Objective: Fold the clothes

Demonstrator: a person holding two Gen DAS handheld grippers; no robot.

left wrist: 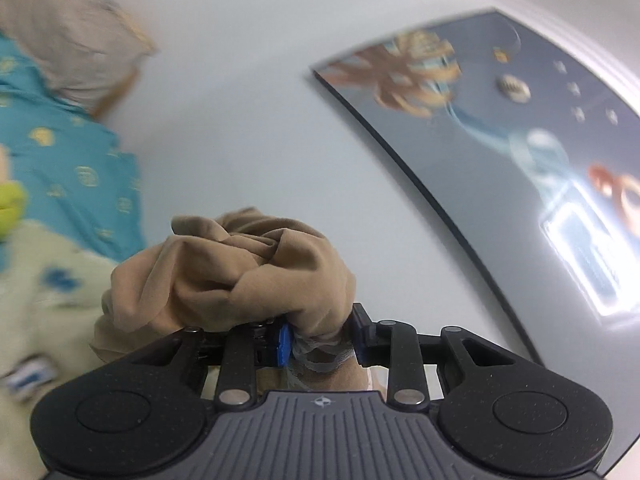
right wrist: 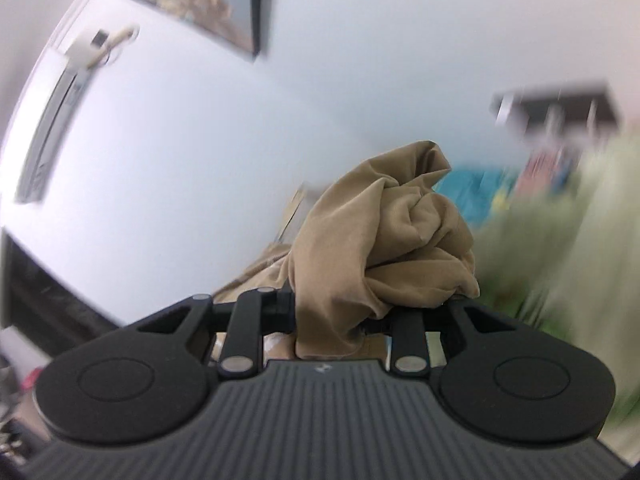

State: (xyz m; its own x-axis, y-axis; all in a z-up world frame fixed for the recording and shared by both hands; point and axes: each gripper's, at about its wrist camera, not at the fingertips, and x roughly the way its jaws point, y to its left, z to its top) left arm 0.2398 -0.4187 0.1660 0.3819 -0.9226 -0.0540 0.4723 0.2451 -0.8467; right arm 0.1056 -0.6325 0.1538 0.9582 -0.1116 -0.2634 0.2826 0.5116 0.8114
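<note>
Left claw (left wrist: pixel 320 340) pinches a bunched tan soft-fabric garment (left wrist: pixel 228 268), blue pads (left wrist: pixel 283 344) visible; right claw (right wrist: pixel 332 320) grips the same cloth (right wrist: pixel 384 240), which hides its pads there; both are raised before a white wall (left wrist: pixel 240 100)

1 tan garment (left wrist: pixel 240 272), 2 grippers (left wrist: pixel 322 340) (right wrist: pixel 332 320).

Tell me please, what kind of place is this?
Probably a bedroom at home: a framed picture on a white wall, patterned teal bedding, and a wall air conditioner.
</note>
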